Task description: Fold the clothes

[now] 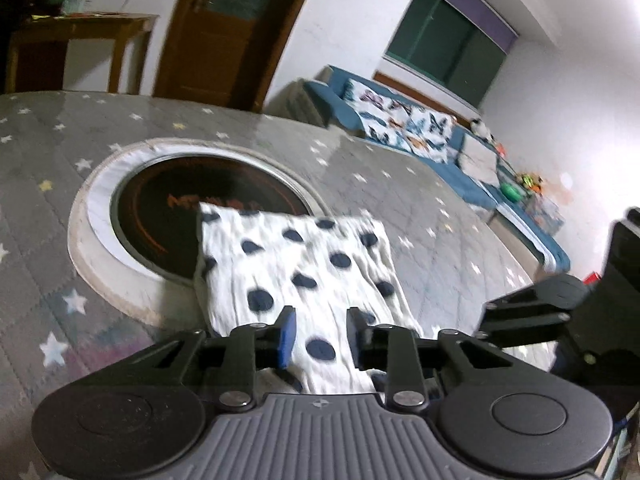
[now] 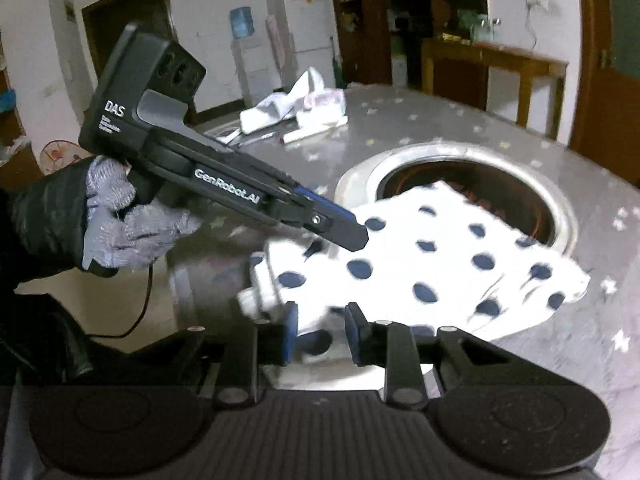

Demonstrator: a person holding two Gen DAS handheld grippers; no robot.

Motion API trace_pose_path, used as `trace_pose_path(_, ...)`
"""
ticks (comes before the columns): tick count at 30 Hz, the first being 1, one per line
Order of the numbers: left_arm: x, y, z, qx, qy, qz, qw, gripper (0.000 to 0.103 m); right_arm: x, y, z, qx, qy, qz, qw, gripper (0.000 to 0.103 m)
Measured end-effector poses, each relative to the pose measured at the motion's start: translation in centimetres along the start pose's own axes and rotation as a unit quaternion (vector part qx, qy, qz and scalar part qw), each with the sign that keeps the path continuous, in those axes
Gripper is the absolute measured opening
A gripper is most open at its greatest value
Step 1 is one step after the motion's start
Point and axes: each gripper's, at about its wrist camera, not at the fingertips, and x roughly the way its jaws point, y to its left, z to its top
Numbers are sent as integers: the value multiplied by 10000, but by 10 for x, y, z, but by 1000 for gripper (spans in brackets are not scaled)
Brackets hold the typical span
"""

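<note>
The white garment with navy dots (image 1: 304, 276) lies on the grey star-patterned table cover (image 1: 52, 152), its far end over the round black cooktop (image 1: 160, 216). The left gripper (image 1: 321, 336) holds its jaws narrow, cloth between them, no clear pinch. The right gripper (image 2: 322, 330) likewise, at the table's near edge. A gloved hand (image 2: 132, 216) tilts the left one down; it reads "DAS" and "GenRobot.AI".

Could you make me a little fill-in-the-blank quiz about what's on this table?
1. The white cloth has dark ____ all over it.
2. The grey table cover is printed with small ____.
3. The cloth partly covers a ____ black cooktop set into the table.
4. The hand gripping the other tool wears a knitted ____.

Missing words: dots; stars; round; glove
</note>
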Motion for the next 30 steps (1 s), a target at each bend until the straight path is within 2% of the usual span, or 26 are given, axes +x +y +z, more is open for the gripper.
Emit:
trace_pose_path(3, -18, 14, 7, -294, -309, 70, 9991, 29, -4, 10, 2, -345, -37, -107, 9993, 25)
trace_pose_path(6, -26, 19, 13, -341, -409, 233, 9983, 29, 3, 16, 8, -493, -8, -57, 9988, 25)
trace_pose_path(10, -28, 18, 12, -353, -386, 246, 9983, 29, 24, 19, 10, -595, 126, -59, 9981, 25)
trace_pose_path(13, -27, 16, 12, -353, -350, 245, 9985, 29, 34, 21, 9, -670, 272, -12, 9974, 20)
trace_pose_path(23, -32, 11, 19, -263, -460, 156, 9985, 32, 2, 22, 18, -669, -129, 157, 9976, 17)
trace_pose_path(30, -17, 2, 13, -179, -208, 10, 9996, 32, 21, 20, 1, -458, 87, 356, 9983, 17)
